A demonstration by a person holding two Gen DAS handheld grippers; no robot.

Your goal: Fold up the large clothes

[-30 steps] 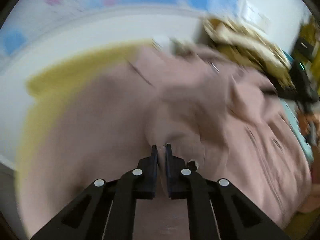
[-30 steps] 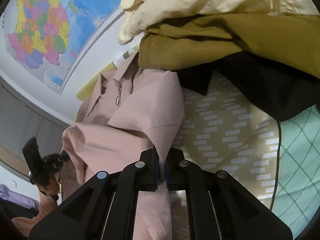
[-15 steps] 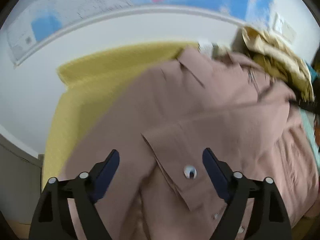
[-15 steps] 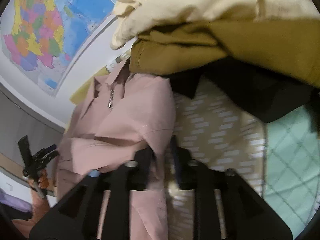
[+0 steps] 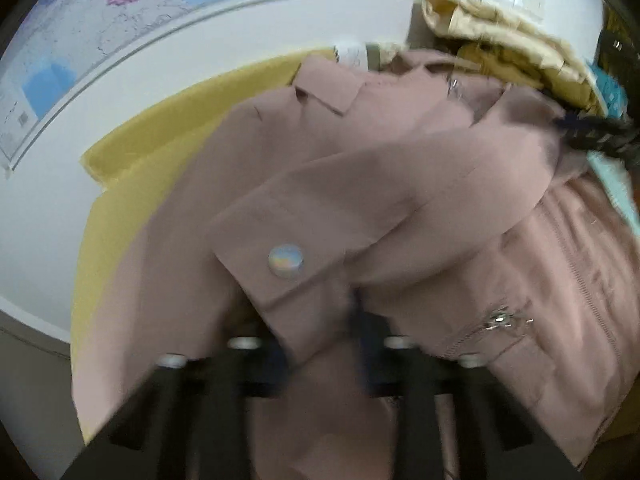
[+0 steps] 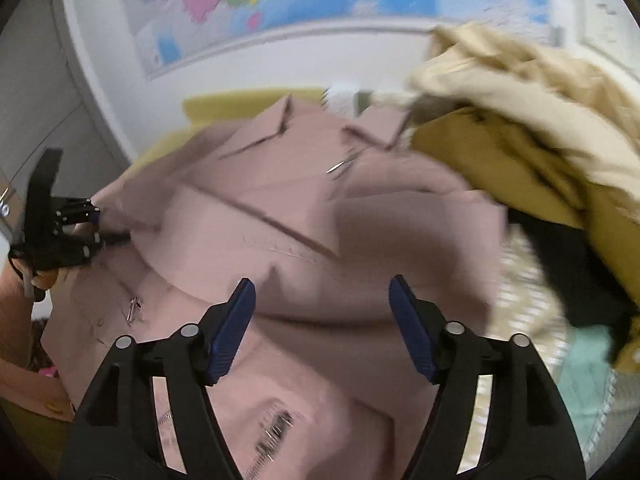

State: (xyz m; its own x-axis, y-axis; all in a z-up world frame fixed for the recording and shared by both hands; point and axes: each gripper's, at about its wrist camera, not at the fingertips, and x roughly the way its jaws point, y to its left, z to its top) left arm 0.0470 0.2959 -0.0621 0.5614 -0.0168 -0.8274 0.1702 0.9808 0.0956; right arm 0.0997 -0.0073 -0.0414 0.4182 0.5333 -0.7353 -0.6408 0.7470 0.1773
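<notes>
A dusty-pink zip jacket lies spread out, collar toward the wall, both sleeves folded over its front. In the left wrist view my left gripper has a jaw on each side of the sleeve cuff with its pearly snap button; motion blur hides how tightly the jaws hold. In the right wrist view my right gripper is wide open and empty above the jacket. The left gripper shows at that view's left edge, at the jacket's side.
A yellow sheet lies under the jacket. A pile of cream, mustard and black clothes sits to the right, on patterned bedding. A wall map hangs behind.
The right gripper let go of the sleeve, opened wide and drew back. The left gripper opened half a second ago and has now narrowed around the cuff.
</notes>
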